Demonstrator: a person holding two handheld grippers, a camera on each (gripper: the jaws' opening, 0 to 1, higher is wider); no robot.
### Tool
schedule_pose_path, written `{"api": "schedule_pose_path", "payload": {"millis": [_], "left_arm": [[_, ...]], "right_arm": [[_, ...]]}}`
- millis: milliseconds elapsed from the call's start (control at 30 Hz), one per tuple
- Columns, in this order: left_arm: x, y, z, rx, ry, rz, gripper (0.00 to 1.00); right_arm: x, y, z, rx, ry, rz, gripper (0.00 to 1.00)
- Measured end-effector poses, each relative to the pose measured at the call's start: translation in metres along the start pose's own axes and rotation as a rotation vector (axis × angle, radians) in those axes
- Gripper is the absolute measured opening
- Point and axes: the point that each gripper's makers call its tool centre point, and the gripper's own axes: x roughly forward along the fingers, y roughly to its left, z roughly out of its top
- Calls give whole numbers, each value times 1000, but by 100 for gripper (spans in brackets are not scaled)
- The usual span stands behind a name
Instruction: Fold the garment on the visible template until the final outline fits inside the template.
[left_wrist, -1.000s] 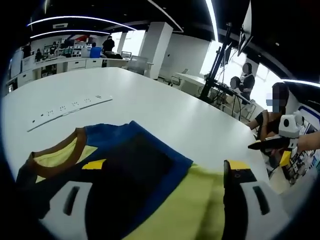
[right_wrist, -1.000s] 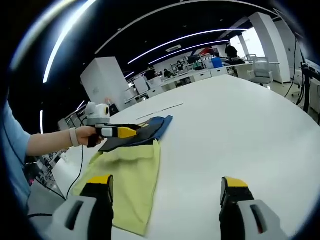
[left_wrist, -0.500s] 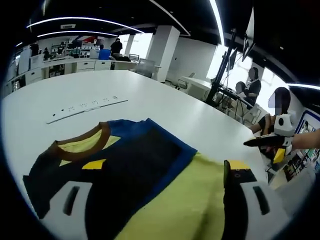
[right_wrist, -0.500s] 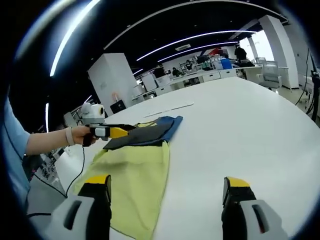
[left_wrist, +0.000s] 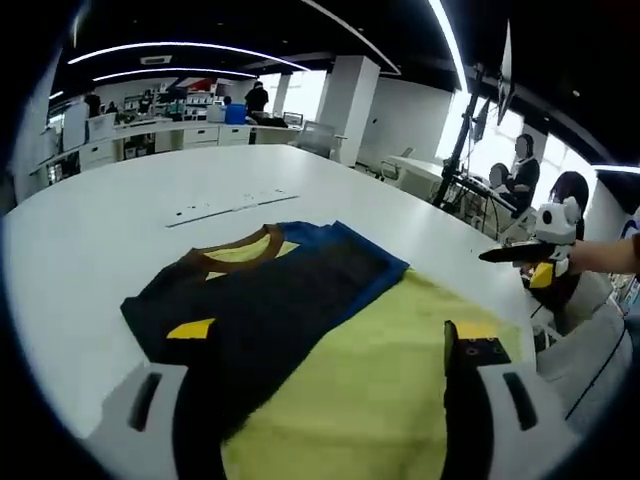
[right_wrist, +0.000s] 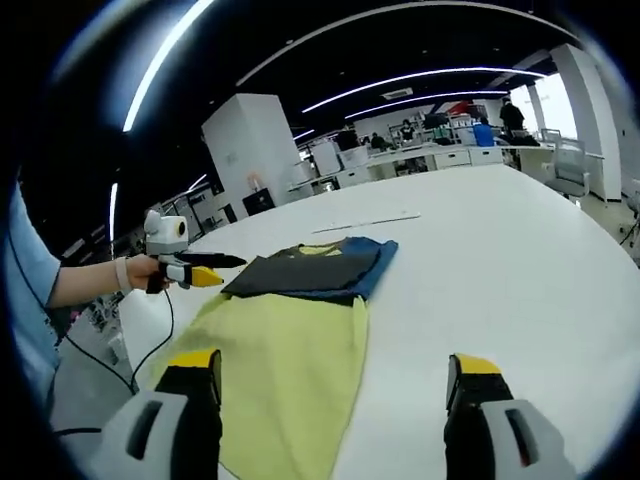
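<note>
I have drawn both spread, empty tongs (left (left_wrist: 320, 345), right (right_wrist: 330, 375)) back off the half-folded T-shirt (left_wrist: 300, 320) on the counter (right_wrist: 500, 260); folding continues.

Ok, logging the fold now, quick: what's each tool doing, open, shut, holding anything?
Left tool: open, holding nothing, above the shirt.
Right tool: open, holding nothing, above the table.

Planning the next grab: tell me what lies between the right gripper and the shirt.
In the right gripper view, bare white table lies between the right gripper and the shirt; its left jaw stands beside the yellow hem.
</note>
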Motion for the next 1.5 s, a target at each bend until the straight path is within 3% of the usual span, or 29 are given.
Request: {"api": "schedule_pose_path", "payload": {"millis": [300,667,867,1500], "left_arm": [[-59,13,-21,-53,-32,78,88],[-95,19,-37,-75,-19,120,86],[-105,18,-38,-67,-10,122,85],[-125,-13,-82,-74,73,62,78]], "right_arm": [[2,7,5,-20,-3,19,94],[8,16,6,-39,5,41,94],[6,19,4,-34,9,44,94],[-21,19,-27,-11,65,16,91]]}}
